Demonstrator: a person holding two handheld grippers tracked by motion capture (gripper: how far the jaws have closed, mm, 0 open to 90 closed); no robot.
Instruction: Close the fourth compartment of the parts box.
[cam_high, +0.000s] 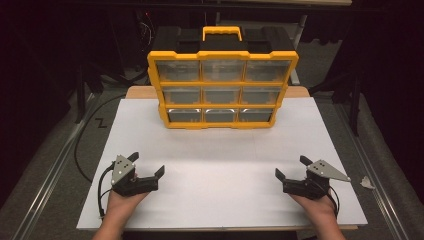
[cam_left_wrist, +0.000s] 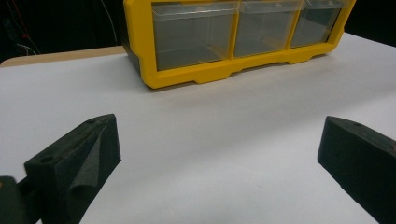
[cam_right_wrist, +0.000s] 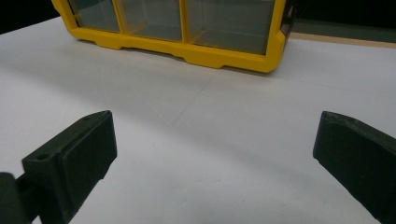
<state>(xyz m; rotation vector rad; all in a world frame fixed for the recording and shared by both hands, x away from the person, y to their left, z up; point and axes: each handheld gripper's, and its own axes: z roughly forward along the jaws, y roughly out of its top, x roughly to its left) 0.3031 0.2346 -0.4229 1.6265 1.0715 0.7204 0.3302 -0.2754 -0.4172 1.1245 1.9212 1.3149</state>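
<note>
1. Organizer (cam_high: 222, 90) is the main thing on the table; it stands upright at 12 o'clock, at the far edge of the white board (cam_high: 225, 170), well apart from both grippers.
2. Nearest, at 7 o'clock, the left hand (cam_high: 120, 202) holds the left gripper (cam_high: 148, 165) low over the board. Its jaws are spread wide and nothing is between them.
3. At 5 o'clock, the right hand (cam_high: 320, 205) holds the right gripper (cam_high: 290, 167) in the same manner, jaws spread wide and with nothing in them. A grey plate (cam_high: 327, 170) sits on top of it.
4. In the left gripper view, the black pads (cam_left_wrist: 77, 163) stand far apart with only bare board (cam_left_wrist: 210, 140) between them, and the organizer (cam_left_wrist: 187, 74) is beyond.
5. In the right gripper view, the pads (cam_right_wrist: 74, 161) are also far apart over the board (cam_right_wrist: 210, 130).
6. Farther off, the organizer has a yellow frame with nine clear drawers (cam_high: 222, 70) in three rows. The bottom row of drawers (cam_left_wrist: 196, 35) looks empty.
7. On its top is a yellow handle (cam_high: 222, 33) on a black body.
8. Behind the board a strip of the wooden table (cam_high: 140, 92) shows, and all around it is dark.
</note>
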